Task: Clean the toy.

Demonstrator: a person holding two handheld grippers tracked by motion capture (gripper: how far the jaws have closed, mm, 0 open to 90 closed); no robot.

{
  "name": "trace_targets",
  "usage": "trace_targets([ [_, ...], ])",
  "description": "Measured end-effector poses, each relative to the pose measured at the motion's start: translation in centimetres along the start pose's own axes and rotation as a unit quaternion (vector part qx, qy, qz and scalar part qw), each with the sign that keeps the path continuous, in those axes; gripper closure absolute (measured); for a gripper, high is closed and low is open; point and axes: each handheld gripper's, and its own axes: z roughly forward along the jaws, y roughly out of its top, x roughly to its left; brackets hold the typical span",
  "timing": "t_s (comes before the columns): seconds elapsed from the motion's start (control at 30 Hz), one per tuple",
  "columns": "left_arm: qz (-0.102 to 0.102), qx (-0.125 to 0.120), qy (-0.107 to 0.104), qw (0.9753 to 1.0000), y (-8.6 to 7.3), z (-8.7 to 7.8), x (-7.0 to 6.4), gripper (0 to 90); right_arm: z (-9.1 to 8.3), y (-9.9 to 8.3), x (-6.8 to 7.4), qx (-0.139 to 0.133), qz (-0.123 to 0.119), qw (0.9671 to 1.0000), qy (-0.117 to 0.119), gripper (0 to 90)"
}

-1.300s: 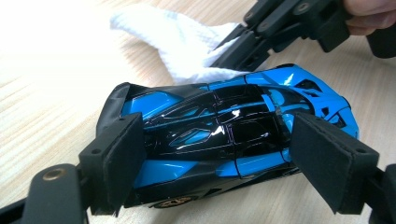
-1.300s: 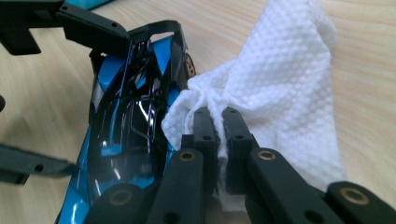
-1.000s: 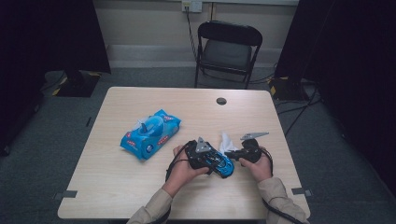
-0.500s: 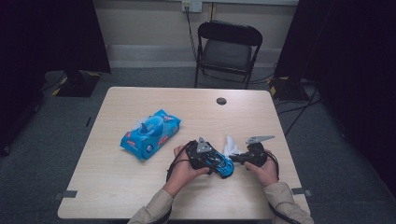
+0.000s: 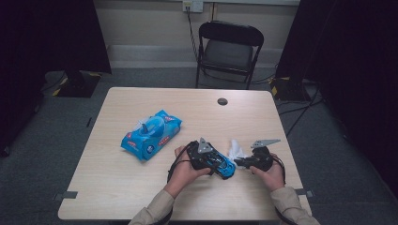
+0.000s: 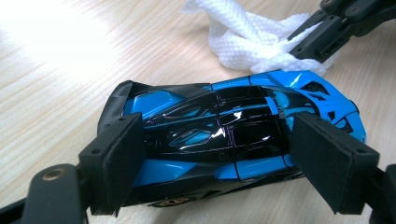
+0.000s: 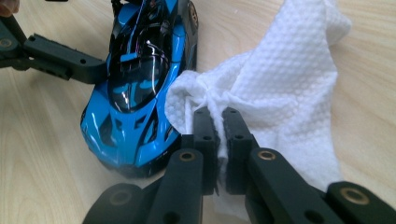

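Farthest left on the table (image 5: 117, 187) lies a blue pack of wet wipes (image 5: 151, 134), well apart from the work. Next comes the left gripper (image 6: 219, 163), whose padded jaws are clamped across the body of a blue and black toy car (image 6: 224, 140); the car sits on the wood at the near right part of the table, between the two hands. Its shell looks hard, glossy and likely slippery, so the soft pads (image 6: 116, 161) pressing on the flanks at mid-length seem the sound place to hold it; thin edges at the nose and tail would probably be more fragile to squeeze. To the right, the right gripper (image 7: 217, 135) has its jaws pinched together on a bunched fold of a white wipe (image 7: 285, 93), which touches the car's nose and side. The wipe is limp, light and embossed, so it will likely drag and fold as it rubs; a hold near the gathered corner keeps a firm wad against the paint.
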Motion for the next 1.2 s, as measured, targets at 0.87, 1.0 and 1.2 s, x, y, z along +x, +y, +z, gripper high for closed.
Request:
trace_targets([
  [0.87,0.004,0.001,0.002,1.0000,0.0,0.0,0.0,17.8,-2.0,-1.0,1.5,0.044,-0.050,0.9977,-0.013,86.6],
  [1.0,0.004,0.002,0.001,1.0000,0.0,0.0,0.0,17.8,-3.0,-0.7,0.9,0.033,-0.041,0.9984,-0.020,86.6],
  [1.2,0.002,-0.001,0.000,1.0000,-0.1,0.0,0.0,17.8,-4.1,-0.1,-0.3,0.000,-0.015,0.9995,-0.027,86.7],
])
